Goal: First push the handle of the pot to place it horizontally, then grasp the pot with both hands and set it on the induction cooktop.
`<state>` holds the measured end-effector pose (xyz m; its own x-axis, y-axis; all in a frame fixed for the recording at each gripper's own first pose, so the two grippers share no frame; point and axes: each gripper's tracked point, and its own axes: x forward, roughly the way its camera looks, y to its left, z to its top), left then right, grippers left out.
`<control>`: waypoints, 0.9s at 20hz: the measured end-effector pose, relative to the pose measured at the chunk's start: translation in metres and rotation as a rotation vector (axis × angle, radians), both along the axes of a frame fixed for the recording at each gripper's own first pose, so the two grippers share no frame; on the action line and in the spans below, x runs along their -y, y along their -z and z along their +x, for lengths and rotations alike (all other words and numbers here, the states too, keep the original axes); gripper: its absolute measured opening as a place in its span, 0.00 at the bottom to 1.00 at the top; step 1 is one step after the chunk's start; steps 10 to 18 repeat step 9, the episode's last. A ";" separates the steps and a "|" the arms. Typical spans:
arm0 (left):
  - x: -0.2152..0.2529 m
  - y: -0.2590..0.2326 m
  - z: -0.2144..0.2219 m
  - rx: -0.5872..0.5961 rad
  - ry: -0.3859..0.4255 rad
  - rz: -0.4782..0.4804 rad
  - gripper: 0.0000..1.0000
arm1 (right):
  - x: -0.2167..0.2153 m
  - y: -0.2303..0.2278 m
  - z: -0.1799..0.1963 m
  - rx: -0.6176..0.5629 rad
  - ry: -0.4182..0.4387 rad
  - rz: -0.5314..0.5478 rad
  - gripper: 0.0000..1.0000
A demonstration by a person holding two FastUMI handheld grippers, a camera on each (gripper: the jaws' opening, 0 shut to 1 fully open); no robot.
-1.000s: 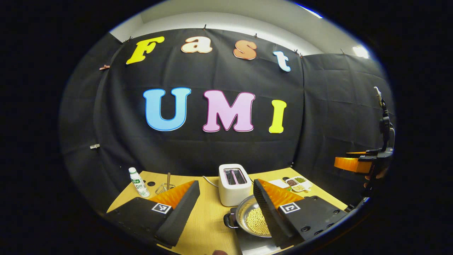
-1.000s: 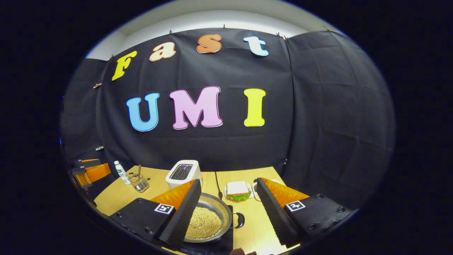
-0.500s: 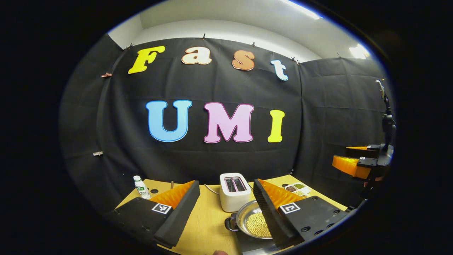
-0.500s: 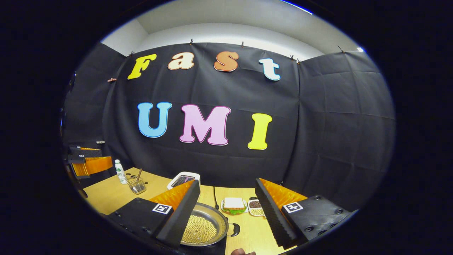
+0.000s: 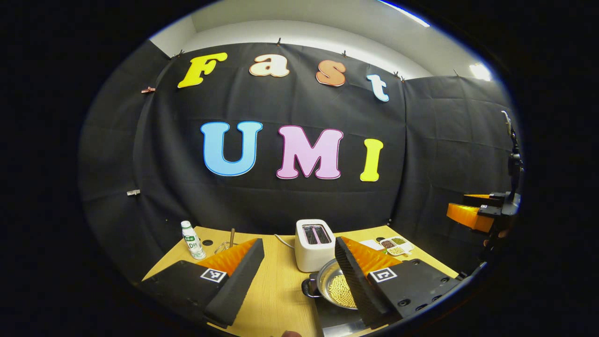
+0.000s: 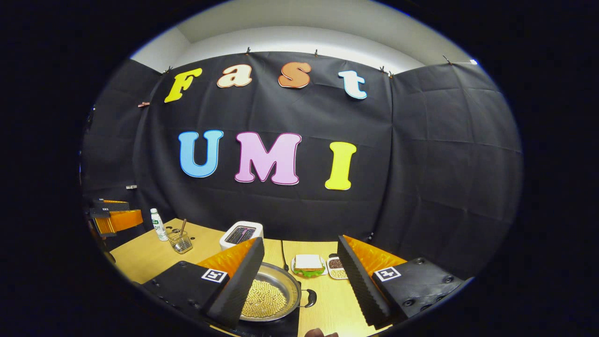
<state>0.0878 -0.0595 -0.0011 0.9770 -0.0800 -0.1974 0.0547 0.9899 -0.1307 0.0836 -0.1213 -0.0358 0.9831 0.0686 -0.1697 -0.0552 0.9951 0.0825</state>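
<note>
Round steel pot of yellow beans [image 6: 271, 297] is sitting behind the spread right fingers [image 6: 234, 285], its black side handle [image 6: 310, 298] pointing between them; left fingers [image 5: 355, 276] are also gaping

Over the last second both grippers have drawn up and back from the pot [image 5: 334, 290]. In the left gripper view it has shrunk and slid lower right behind the left gripper [image 5: 299, 281], while the toaster [image 5: 314, 243] has risen toward the middle. In the right gripper view more of the pot [image 6: 271, 297] now shows past the right gripper [image 6: 299, 281], and the sandwich [image 6: 308, 264] has slipped lower. The other gripper [image 5: 472, 213] has dropped a little at the right edge of the left gripper view.
</note>
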 end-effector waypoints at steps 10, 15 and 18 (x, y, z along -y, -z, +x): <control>0.002 0.001 -0.001 -0.008 0.011 0.007 0.95 | 0.006 0.005 -0.005 -0.008 0.011 -0.019 0.98; 0.002 0.001 -0.001 -0.008 0.011 0.007 0.95 | 0.006 0.005 -0.005 -0.008 0.011 -0.019 0.98; 0.002 0.001 -0.001 -0.008 0.011 0.007 0.95 | 0.006 0.005 -0.005 -0.008 0.011 -0.019 0.98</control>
